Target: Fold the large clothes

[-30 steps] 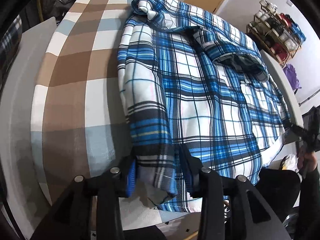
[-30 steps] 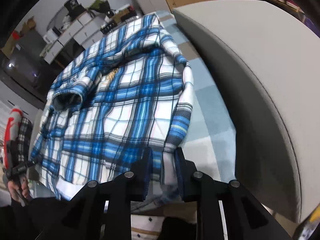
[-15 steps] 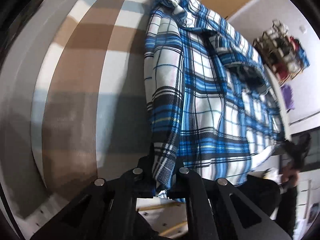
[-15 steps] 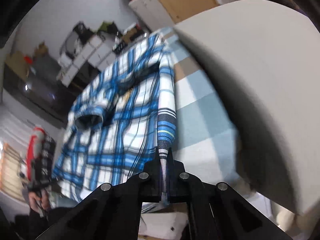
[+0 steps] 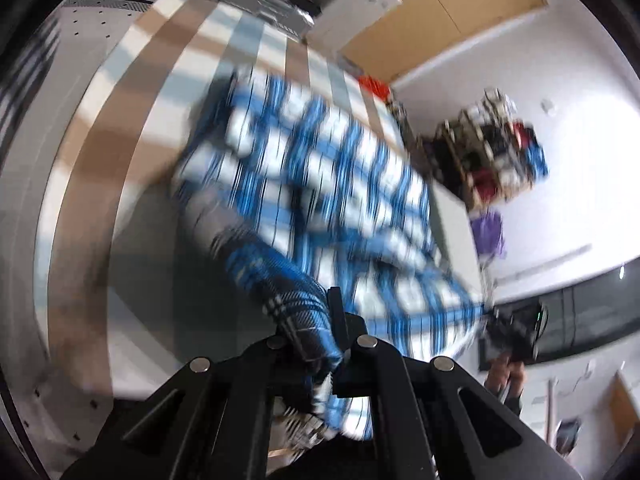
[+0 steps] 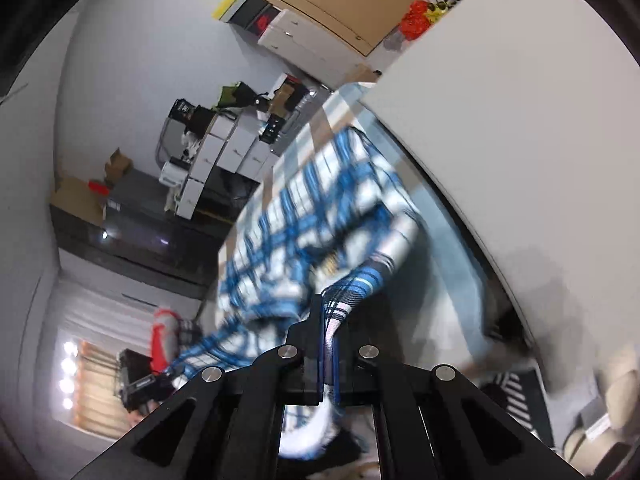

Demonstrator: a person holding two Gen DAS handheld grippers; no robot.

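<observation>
A blue, white and black plaid shirt lies on a table with a brown, white and pale blue checked cloth; it is motion-blurred. My left gripper is shut on the shirt's near hem corner and holds it lifted above the cloth. In the right wrist view the shirt stretches away over the table. My right gripper is shut on the other near hem corner, also lifted. The right gripper also shows in the left wrist view, at the shirt's far right corner.
A grey panel runs along the table's right side. White drawers, a wooden cabinet and a cluttered shelf stand beyond the table. A black counter lies at the left.
Both grippers have risen and tilted up with the shirt's near hem, lifting it off the cloth toward the far side. The views now show more of the room.
</observation>
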